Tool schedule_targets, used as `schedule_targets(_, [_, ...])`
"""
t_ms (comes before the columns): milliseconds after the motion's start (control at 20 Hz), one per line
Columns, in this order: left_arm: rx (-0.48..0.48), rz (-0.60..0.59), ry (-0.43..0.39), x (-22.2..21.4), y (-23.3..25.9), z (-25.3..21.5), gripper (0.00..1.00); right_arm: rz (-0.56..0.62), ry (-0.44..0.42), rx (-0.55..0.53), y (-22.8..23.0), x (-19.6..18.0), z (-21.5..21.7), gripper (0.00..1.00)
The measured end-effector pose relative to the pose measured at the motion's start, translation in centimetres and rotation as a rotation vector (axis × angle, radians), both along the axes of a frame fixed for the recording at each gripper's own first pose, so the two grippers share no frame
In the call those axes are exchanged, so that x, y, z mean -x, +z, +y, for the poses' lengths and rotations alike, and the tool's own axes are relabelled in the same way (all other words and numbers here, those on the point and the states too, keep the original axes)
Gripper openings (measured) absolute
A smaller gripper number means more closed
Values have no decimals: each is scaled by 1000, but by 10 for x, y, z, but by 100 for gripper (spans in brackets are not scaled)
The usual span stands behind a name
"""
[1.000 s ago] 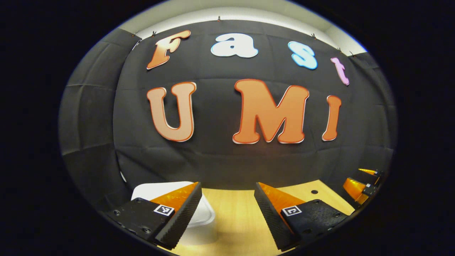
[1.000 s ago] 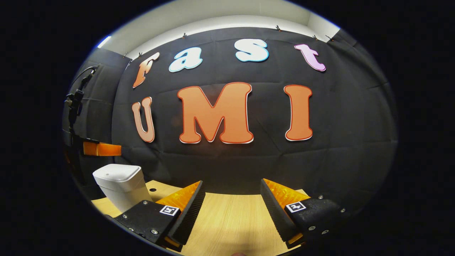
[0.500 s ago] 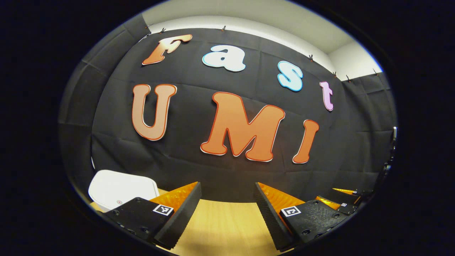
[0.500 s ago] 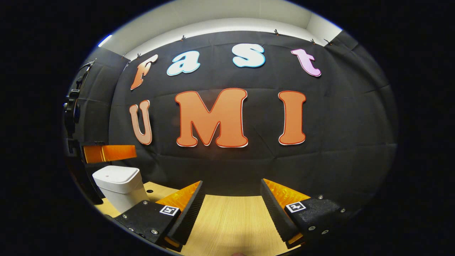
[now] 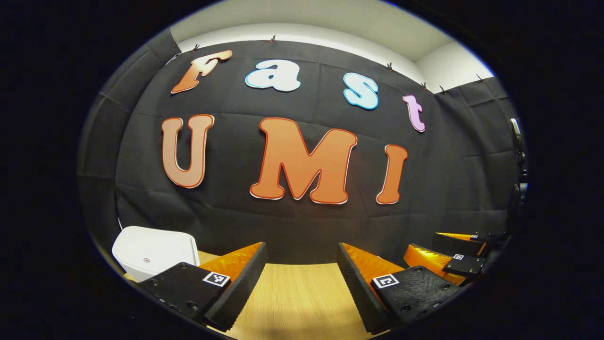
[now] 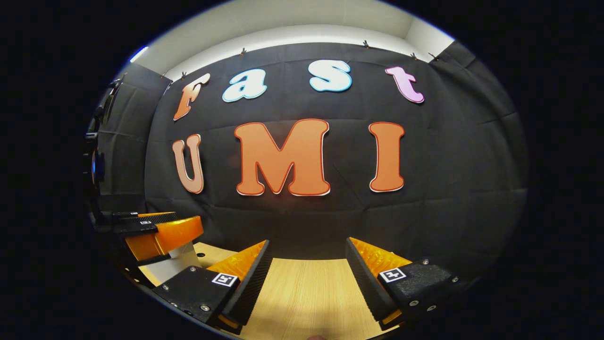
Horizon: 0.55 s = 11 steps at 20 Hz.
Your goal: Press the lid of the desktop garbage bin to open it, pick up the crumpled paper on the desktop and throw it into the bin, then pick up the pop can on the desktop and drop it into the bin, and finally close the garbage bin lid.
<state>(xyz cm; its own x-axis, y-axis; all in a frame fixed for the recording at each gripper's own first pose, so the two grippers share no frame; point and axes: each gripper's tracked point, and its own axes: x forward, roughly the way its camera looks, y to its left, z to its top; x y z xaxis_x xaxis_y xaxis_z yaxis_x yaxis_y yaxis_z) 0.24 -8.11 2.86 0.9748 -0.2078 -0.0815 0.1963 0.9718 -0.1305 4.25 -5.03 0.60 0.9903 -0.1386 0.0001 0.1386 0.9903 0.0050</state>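
The white desktop bin [image 5: 151, 250] stands at the lower left of the left gripper view, its flat lid down with a small red dot on it. My left gripper [image 5: 302, 278] hangs open over bare wood to the right of the bin, with nothing between its fingers. In the right gripper view the left gripper [image 6: 186, 219] hangs in front of the bin [image 6: 173, 264] and covers most of it. My right gripper [image 6: 306, 276] is open over the tabletop and holds nothing. It also appears at the far right of the left gripper view as the right gripper [image 5: 427, 243].
The light wooden table [image 6: 306, 297] runs back to the black cloth wall [image 6: 448, 189]. A small round hole [image 6: 202, 253] sits in the tabletop near the bin. A dark stand with gear [image 6: 96, 156] rises at the left edge.
My left gripper has pulled back from over the bin and swung to the right, so the bin now lies farther left. The right gripper has hardly moved.
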Motion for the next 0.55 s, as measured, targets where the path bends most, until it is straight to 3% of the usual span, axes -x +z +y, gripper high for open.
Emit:
schedule_targets(150, [-24, 15, 34, 4, -8, 8, 94, 11, 1, -12, -5, -1, 4, 93])
schedule_targets(550, [-33, 60, 33, 10, -21, 15, 94, 25, 32, -9, -11, -4, 21, 93])
